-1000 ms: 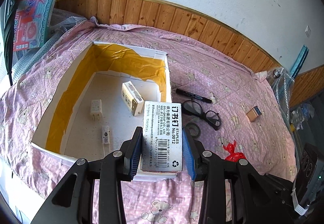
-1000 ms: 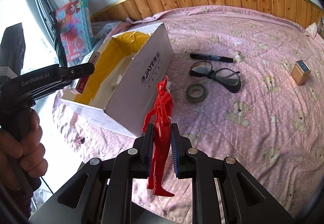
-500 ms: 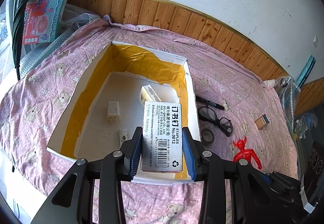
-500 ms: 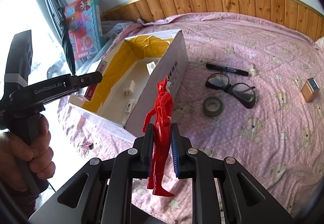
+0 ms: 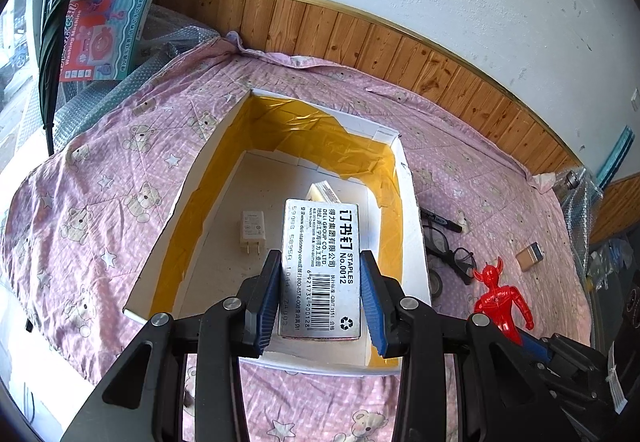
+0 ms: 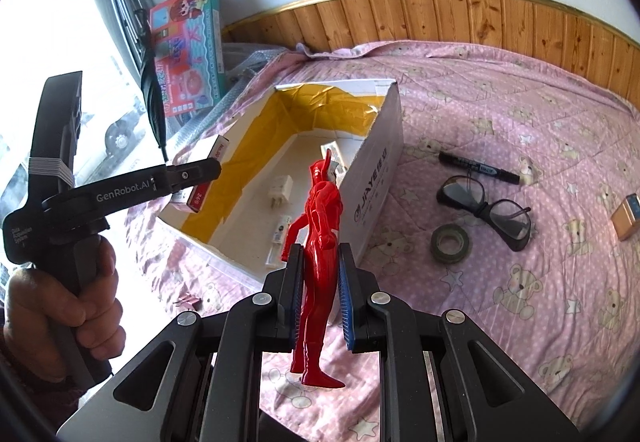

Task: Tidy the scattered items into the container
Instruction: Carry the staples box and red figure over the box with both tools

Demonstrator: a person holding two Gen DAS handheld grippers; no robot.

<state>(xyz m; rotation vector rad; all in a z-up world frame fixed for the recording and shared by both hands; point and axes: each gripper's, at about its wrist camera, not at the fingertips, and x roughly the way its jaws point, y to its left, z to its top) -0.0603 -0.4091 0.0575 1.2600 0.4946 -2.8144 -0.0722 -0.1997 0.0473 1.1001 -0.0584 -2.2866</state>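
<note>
Pink bedspread [image 5: 120, 162] bore a yellow-lined box [image 5: 412, 226]; at six o'clock, the left gripper [image 5: 320, 298] clamped a staples box [image 5: 322, 262]. Inside lay a white charger [image 5: 252, 230]. The right gripper [image 6: 318, 294] pinched a glossy red figure [image 6: 322, 238].

Your left gripper [image 5: 320, 294] is closed, its blue pads pressing both long sides of the staples box [image 5: 321, 268]. Your right gripper [image 6: 318, 296] is clamped on the red figure [image 6: 320, 242]. Your left hand [image 6: 60, 306] wraps its handle.

Box mouth open from above
Cardboard box [image 5: 408, 226] floor mostly bare; charger [image 5: 252, 230] and small carton [image 5: 324, 192] occupy the far part.
</note>
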